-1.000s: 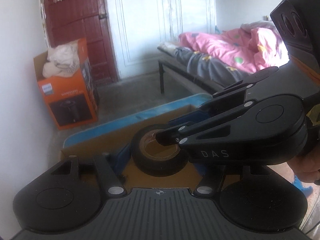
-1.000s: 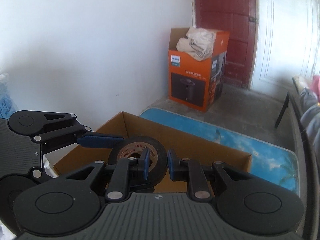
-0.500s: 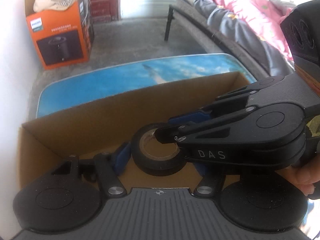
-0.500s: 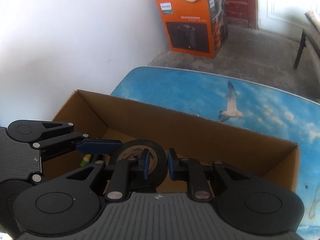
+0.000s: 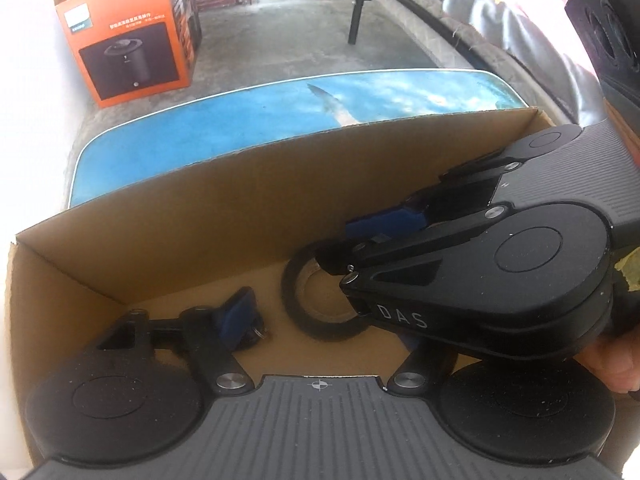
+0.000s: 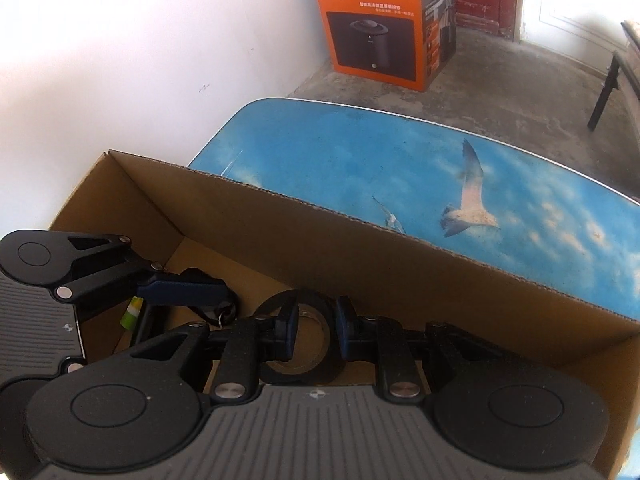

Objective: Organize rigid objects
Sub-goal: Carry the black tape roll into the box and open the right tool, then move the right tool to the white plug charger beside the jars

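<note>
Left wrist view: the left hand-held gripper [image 5: 320,334] reaches down into an open cardboard box [image 5: 224,216] on a blue worktop [image 5: 248,116] — its jaws have just been opening and stand wide, clear of the black tape roll [image 5: 316,300] between them. The right hand-held gripper [image 5: 340,260] pinches the roll's rim.

Right wrist view: the right hand-held gripper [image 6: 314,330] is clamped on the tape roll [image 6: 304,360], low in the box [image 6: 360,240] near the worktop's [image 6: 400,152] left edge — a black key fob [image 6: 200,280] lies beside it.

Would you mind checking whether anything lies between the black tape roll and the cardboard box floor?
Nothing visible does: the black tape roll, pinched through its wall by the right gripper, is already down inside the brown cardboard box, beside small dark items.
</note>
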`<state>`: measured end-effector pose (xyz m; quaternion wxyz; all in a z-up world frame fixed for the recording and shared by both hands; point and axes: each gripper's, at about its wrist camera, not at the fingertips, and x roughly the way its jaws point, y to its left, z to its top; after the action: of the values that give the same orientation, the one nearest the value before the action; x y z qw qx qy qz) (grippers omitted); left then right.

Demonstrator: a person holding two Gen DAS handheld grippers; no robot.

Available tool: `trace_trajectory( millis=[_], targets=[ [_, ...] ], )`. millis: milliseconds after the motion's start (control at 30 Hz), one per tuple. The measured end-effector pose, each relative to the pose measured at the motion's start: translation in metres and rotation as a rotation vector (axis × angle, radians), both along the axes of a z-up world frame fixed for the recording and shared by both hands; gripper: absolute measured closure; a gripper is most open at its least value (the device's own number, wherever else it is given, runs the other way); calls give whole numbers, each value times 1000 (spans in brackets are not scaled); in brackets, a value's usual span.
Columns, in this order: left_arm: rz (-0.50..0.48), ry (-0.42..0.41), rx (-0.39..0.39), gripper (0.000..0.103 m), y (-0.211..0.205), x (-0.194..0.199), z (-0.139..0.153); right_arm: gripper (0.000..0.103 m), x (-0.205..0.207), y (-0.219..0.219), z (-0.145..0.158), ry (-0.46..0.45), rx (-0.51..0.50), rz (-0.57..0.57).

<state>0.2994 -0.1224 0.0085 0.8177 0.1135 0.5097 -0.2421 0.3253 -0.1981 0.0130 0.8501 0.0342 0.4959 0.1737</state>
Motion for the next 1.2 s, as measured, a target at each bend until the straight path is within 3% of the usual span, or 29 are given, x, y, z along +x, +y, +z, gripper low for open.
trace_trajectory(
  millis=[300, 333, 367, 433, 667, 867, 1000, 1200],
  targets=[
    [0, -66, -80, 22, 7, -26, 30, 78, -32, -14, 43, -94, 99, -23],
    [-3, -79, -92, 21, 9, -31, 37, 72, -39, -18, 51, -110, 120, -30],
    [-9, -92, -104, 21, 11, -34, 43, 59, -48, -23, 59, -129, 141, -39],
    [-12, -119, -131, 17, 15, -47, 56, 47, -67, -33, 74, -177, 172, -60],
    [-35, -200, -238, 9, 31, -105, 104, 42, -164, -78, 125, -316, 317, -111],
    [-95, -294, -332, 0, 59, -178, 132, 35, -259, -102, 142, -393, 393, -121],
    [-87, -349, -394, 0, 82, -224, 126, 30, -309, -107, 134, -405, 448, -132],
    [40, -387, -407, 0, 104, -274, 77, 26, -345, -95, 97, -364, 478, -191]
  ],
)
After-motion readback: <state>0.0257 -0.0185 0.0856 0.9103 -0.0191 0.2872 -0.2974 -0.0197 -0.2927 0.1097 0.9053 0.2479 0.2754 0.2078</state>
